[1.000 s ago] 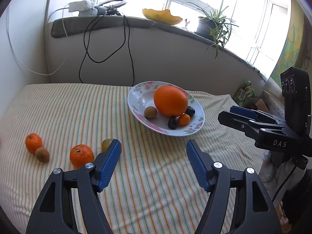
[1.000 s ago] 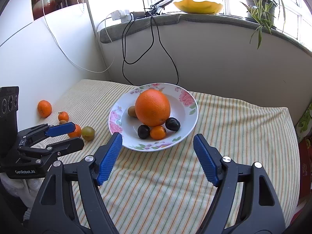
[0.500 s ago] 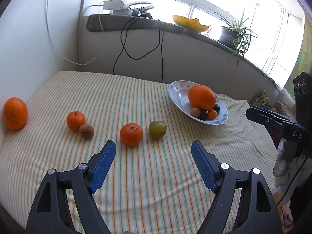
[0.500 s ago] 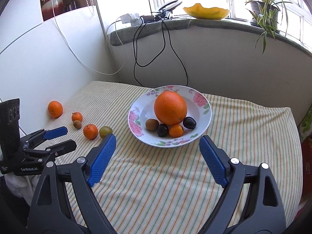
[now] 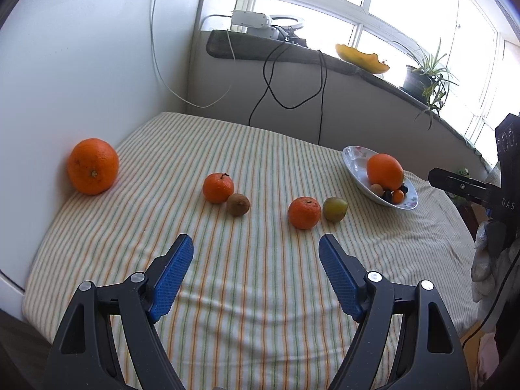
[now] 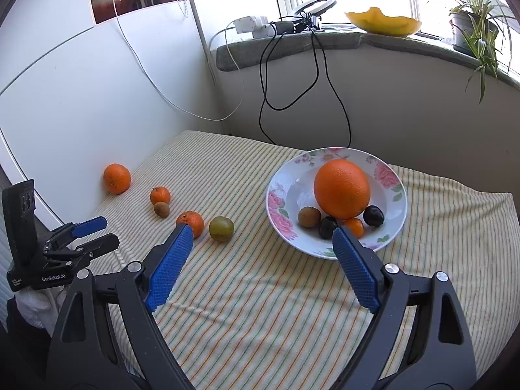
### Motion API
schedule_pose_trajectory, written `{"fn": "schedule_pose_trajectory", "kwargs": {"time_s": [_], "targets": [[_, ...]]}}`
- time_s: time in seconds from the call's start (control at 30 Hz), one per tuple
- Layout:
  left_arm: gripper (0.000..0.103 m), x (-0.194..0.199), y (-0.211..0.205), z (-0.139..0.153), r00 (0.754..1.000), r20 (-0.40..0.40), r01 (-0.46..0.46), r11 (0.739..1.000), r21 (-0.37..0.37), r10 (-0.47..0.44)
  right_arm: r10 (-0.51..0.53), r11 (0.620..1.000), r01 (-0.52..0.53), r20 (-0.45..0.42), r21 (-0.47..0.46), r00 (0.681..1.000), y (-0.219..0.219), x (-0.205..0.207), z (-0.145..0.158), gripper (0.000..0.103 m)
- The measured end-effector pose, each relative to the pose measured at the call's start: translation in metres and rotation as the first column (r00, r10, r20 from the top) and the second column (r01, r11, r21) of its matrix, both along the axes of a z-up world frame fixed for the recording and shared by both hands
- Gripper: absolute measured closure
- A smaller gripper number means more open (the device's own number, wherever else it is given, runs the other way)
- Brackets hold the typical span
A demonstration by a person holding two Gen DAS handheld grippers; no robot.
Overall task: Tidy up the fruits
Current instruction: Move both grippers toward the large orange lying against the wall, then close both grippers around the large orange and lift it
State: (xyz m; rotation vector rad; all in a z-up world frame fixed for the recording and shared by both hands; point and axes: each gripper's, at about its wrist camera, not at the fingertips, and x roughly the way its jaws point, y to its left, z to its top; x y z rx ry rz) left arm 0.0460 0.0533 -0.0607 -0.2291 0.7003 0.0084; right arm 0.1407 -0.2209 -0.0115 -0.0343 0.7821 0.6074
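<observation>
A flowered plate holds a big orange, a kiwi, two dark plums and a small tangerine. Loose on the striped cloth lie a large orange by the wall, a tangerine touching a kiwi, and another tangerine beside a green fruit. My left gripper hovers open and empty short of the loose fruit. Open and empty too, my right gripper hangs in front of the plate.
White walls close the table's left and back. Cables hang from the windowsill, which carries a yellow dish and a potted plant. The table's near edge runs below both grippers.
The left gripper swung left, away from the plate, so the loose fruit now lies ahead of it. The right gripper drew back and turned left. Both sets of jaws widened a little.
</observation>
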Motion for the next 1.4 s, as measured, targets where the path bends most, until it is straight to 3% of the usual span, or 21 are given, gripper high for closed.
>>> {"fn": "schedule_pose_trajectory", "kwargs": {"time_s": [0.33,0.57,0.87,1.13,1.4], "targets": [[0.023,-0.021,0.049,-0.002,0.984,0.043,-0.175,0.985,0.003,0.175,0.130,0.989,-0.127,-0.043,0.070,0.991,0.060,0.009,0.003,0.013],[0.023,-0.022,0.085,-0.011,0.965,0.045,-0.260,0.966,-0.010,0.260,0.237,0.965,-0.220,-0.111,0.146,0.965,0.119,0.030,-0.004,0.013],[0.023,-0.012,0.108,-0.020,0.955,0.056,-0.291,0.956,-0.026,0.292,0.369,0.916,-0.315,-0.215,0.249,0.904,0.210,0.062,-0.019,0.013],[0.023,0.002,0.126,-0.024,0.950,0.061,-0.303,0.951,-0.062,0.307,0.475,0.878,-0.432,-0.264,0.205,0.839,0.305,0.071,-0.040,0.013],[0.024,0.015,0.137,-0.029,0.950,0.046,-0.306,0.949,-0.081,0.310,0.543,0.839,-0.473,-0.348,0.268,0.765,0.370,0.081,-0.067,0.013]]}}
